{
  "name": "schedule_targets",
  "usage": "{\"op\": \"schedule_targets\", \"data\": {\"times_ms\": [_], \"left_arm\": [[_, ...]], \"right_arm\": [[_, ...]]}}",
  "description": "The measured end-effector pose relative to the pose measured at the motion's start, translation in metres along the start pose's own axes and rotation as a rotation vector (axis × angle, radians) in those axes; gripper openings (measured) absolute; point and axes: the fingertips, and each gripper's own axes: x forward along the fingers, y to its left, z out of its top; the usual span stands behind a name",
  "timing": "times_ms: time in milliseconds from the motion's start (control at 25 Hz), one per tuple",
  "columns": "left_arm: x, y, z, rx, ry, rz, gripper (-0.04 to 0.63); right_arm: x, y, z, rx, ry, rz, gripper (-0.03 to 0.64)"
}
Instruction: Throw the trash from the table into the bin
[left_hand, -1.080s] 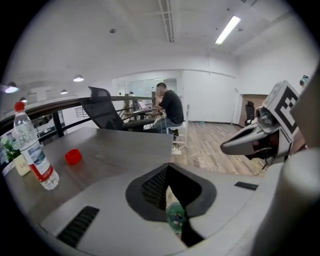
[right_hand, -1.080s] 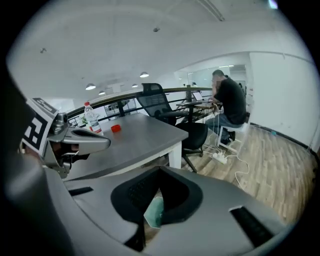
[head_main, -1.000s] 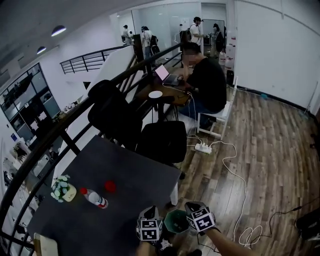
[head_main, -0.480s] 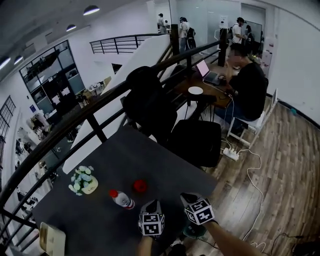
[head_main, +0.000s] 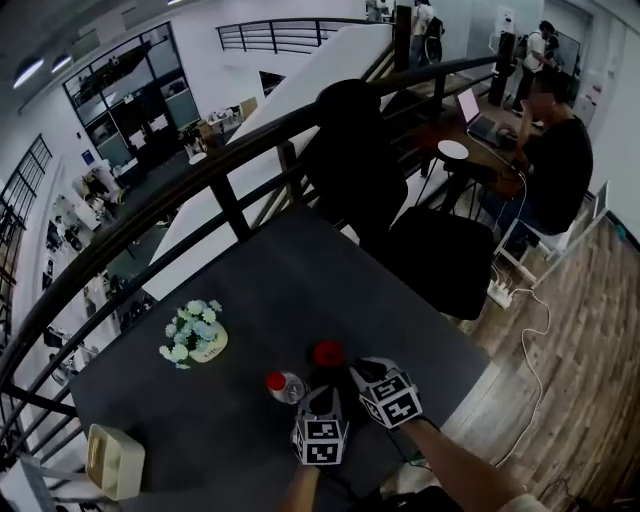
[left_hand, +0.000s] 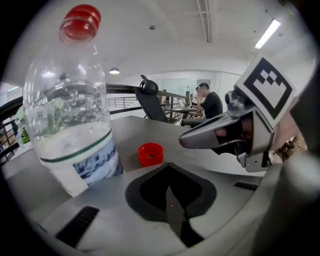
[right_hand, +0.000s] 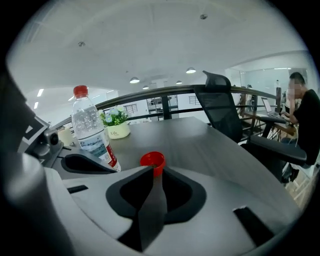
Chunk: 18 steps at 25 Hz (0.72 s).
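A clear plastic bottle (head_main: 283, 385) with a red cap stands on the dark table (head_main: 250, 290); it looms at the left in the left gripper view (left_hand: 70, 105). A loose red bottle cap (head_main: 327, 352) lies to its right. My left gripper (head_main: 306, 398) is just in front of the bottle, its jaws together and empty (left_hand: 167, 170). My right gripper (head_main: 350, 370) points at the red cap (right_hand: 152, 160), which lies just beyond its tips. Its jaws (right_hand: 152, 172) have just been opening to a narrow gap with nothing between them.
A small pot of flowers (head_main: 195, 335) stands left of the bottle, and a beige box (head_main: 110, 460) sits at the table's near left corner. A black railing (head_main: 230, 190) runs behind the table. Black office chairs (head_main: 430, 255) and a person seated at a desk lie to the right, above wooden floor (head_main: 570, 380).
Both grippers have moved from above the green bin at the table's edge to over the table beside the bottle and cap. The bin has left the view.
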Motion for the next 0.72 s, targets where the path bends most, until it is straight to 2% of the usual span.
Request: {"op": "schedule_targets", "data": {"times_ms": [80,200,280,480,600,720], "left_arm": [[0.001,0.003,-0.003,-0.008,-0.002,-0.002,0.026],[0.001,0.001,-0.006,-0.028,-0.004,-0.009,0.026],[0.001,-0.002,-0.005,-0.045,-0.008,-0.016,0.026],[0.001,-0.004,-0.008,-0.123,0.001,-0.027,0.026],[-0.001,-0.002,-0.01,-0.142,0.001,-0.023,0.026],[-0.002,0.002,-0.01,-0.142,-0.001,-0.017,0.026]], "right_arm": [[0.015,0.006,0.001,-0.018,0.021,0.021,0.119],[0.035,0.013,0.0,-0.058,0.066,0.055,0.251],[0.049,0.014,0.002,-0.089,0.091,0.071,0.304],[0.077,0.014,0.01,-0.162,0.137,0.093,0.319],[0.087,0.018,0.012,-0.17,0.149,0.123,0.323],[0.096,0.028,0.011,-0.2,0.172,0.161,0.393]]}}
